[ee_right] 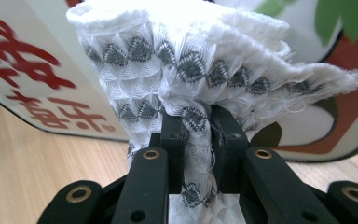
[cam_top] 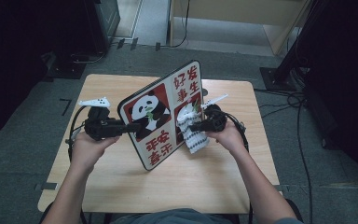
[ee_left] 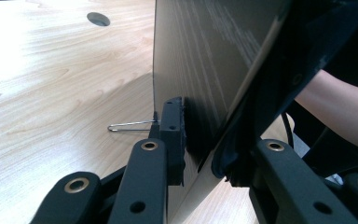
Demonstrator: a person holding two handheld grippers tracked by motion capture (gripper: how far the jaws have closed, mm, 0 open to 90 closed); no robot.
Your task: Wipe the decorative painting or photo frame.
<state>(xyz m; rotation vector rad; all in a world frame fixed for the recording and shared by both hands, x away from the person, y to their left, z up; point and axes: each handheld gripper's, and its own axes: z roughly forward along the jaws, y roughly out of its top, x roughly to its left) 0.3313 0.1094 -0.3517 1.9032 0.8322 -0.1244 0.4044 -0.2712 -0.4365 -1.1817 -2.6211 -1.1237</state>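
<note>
A flat board (cam_top: 161, 112) printed with a panda and red characters stands tilted on its edge on the wooden table (cam_top: 121, 177). My left gripper (cam_top: 133, 127) is shut on the board's left edge; in the left gripper view its pads (ee_left: 175, 135) clamp the thin board (ee_left: 200, 60) from both sides. My right gripper (cam_top: 196, 126) is shut on a white cloth with grey diamond pattern (cam_top: 191, 130), pressed against the board's printed face. In the right gripper view the bunched cloth (ee_right: 196, 60) rises from between the jaws with the board (ee_right: 32, 60) right behind it.
A thin wire clip (ee_left: 130, 125) lies on the table behind the board. A round cable hole (ee_left: 98, 18) sits in the tabletop farther back. Cables trail off both table sides, and dark stands flank the floor (cam_top: 279, 79) at the right.
</note>
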